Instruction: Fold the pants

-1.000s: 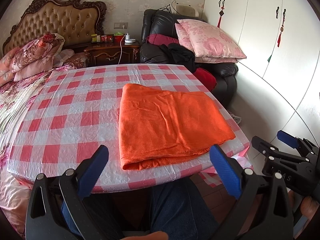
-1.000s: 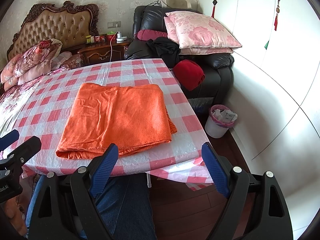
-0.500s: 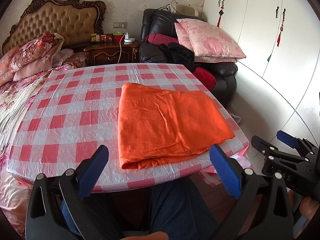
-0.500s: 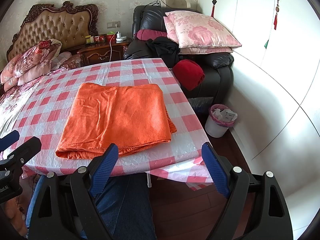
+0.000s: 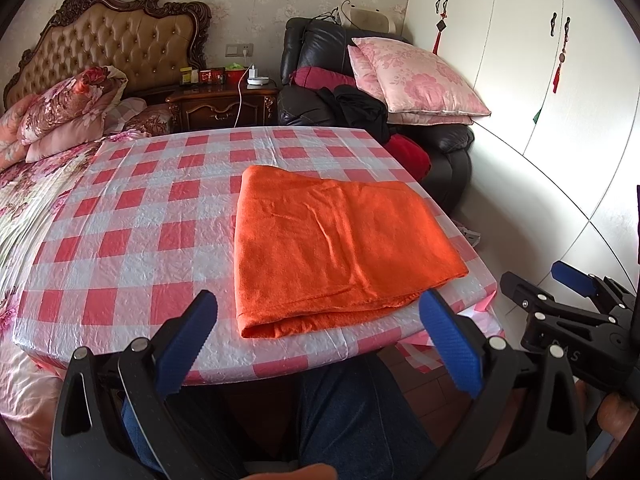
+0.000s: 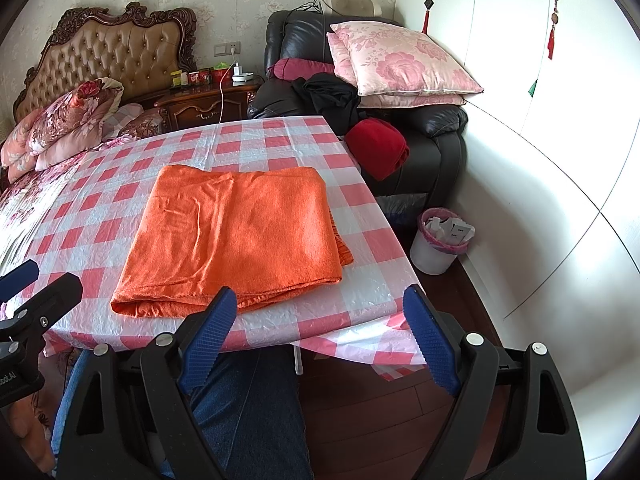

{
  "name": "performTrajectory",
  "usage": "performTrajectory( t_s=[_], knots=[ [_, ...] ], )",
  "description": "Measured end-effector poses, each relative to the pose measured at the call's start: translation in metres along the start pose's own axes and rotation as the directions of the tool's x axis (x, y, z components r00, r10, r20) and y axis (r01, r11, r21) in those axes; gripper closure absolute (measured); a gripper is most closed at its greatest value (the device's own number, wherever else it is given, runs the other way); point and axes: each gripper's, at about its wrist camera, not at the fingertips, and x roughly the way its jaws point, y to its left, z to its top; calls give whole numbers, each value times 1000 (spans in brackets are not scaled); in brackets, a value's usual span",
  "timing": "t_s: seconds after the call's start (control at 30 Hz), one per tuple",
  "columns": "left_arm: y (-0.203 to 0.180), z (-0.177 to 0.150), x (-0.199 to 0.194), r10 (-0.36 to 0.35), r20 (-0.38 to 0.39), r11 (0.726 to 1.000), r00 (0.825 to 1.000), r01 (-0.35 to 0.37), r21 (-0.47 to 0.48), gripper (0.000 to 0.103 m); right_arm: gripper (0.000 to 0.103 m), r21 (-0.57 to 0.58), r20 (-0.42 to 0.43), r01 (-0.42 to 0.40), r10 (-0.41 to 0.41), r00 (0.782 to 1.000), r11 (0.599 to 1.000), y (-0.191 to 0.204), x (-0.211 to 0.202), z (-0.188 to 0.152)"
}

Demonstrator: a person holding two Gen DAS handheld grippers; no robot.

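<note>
The orange pants [image 5: 336,248] lie folded into a flat rectangle on the red-and-white checked table [image 5: 132,240], near its front right corner; they also show in the right wrist view [image 6: 236,236]. My left gripper [image 5: 320,340] is open and empty, held back from the table's front edge above my lap. My right gripper [image 6: 320,340] is open and empty too, just off the front edge. Each gripper shows at the side of the other's view, the right one [image 5: 568,304] and the left one [image 6: 28,300].
A black armchair [image 6: 420,136] with pink pillows and a red cloth stands behind the table's right side. A white waste bin [image 6: 440,240] sits on the floor by the white wardrobe. A bed with floral bedding [image 5: 24,184] lies left.
Both grippers have drifted slightly back and stay open. The pants have not moved.
</note>
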Motion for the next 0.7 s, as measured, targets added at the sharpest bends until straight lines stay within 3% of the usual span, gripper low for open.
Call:
performTrajectory(
  t_s=[0.4, 0.53, 0.7],
  knots=[
    [-4, -1, 1, -13, 0, 1000, 1000, 13, 2, 2, 21, 0, 0, 0, 0, 1000, 1000, 0, 0, 0],
    [-15, -3, 2, -51, 17, 998, 999, 50, 41, 2, 21, 1, -1, 0, 0, 1000, 1000, 0, 0, -1],
    [-14, -1, 10, -148, -27, 989, 989, 148, 20, 2, 21, 8, -5, 15, -15, 1000, 1000, -1, 2, -3]
  ],
)
